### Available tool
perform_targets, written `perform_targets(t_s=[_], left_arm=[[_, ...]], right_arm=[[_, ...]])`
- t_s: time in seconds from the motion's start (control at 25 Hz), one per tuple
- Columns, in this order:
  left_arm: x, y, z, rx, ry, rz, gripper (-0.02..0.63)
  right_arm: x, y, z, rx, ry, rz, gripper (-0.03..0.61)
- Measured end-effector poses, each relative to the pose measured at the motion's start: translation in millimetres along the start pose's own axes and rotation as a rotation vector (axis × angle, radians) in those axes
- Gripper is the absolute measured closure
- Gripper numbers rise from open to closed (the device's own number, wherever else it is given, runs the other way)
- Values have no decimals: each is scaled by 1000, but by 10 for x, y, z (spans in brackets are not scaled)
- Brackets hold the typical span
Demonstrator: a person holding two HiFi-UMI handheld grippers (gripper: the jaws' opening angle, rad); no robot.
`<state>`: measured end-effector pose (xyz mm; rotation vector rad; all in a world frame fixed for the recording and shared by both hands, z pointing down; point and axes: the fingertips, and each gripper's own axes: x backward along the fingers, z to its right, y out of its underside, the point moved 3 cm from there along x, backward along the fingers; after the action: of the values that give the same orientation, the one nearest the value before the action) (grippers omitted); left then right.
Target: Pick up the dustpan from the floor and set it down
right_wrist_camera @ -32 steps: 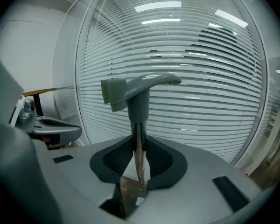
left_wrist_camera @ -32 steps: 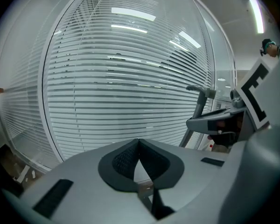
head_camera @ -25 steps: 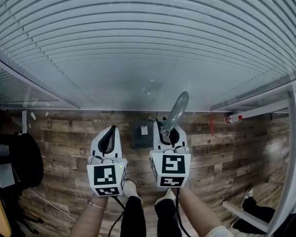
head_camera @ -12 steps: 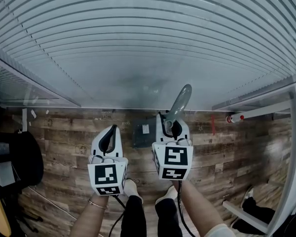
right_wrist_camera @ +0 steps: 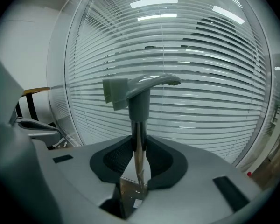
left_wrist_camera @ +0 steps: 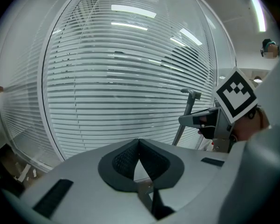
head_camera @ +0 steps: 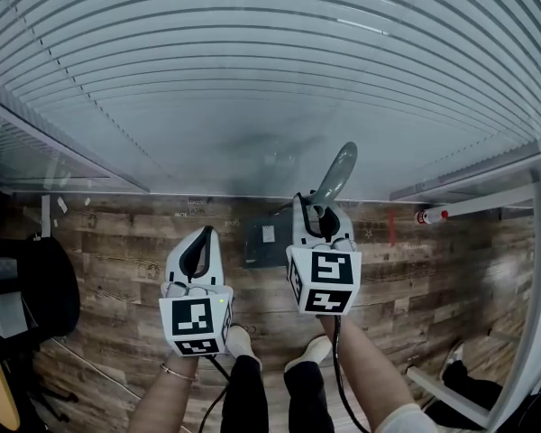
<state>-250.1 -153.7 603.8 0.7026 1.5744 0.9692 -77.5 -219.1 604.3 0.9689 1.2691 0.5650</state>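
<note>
The right hand-held gripper (right_wrist_camera: 138, 148) clamps the upright pole of the dustpan (right_wrist_camera: 139, 99), pan low by the floor (head_camera: 117, 260); the left hand-held gripper (left_wrist_camera: 139, 144) alongside is closed and empty.

The head camera looks steeply down from well above the wooden floor (head_camera: 117, 251) and forward at the slatted blind (head_camera: 252, 70), which fills its upper half. The left gripper (left_wrist_camera: 139, 142) carries a camera just behind its jaws, facing the blind from close by. The right gripper (right_wrist_camera: 139, 141) carries another that faces the same blind as closely. All three views share the blind and the dustpan handle (right_wrist_camera: 140, 90). The left gripper view also catches the right gripper's marker cube (left_wrist_camera: 235, 94) at the blind's right edge.
</note>
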Motion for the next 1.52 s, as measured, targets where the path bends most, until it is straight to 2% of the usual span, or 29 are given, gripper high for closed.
perform_targets(t_s=[0.4,1.0,1.32,1.52], left_arm=[[2,5,-28,8,-12,-1,595],[42,-75,53,15,-32,16,595],[350,-292,115,-4,-63,40,595],[593,-501,191,-26,-99,61,595]], right_arm=[[-82,-69,70,17,-8,16,477],[90,-21,125,31,-24,21,477],[524,-10,197,21,-41,11,477],[883,-117,278,32,-55,40,477]])
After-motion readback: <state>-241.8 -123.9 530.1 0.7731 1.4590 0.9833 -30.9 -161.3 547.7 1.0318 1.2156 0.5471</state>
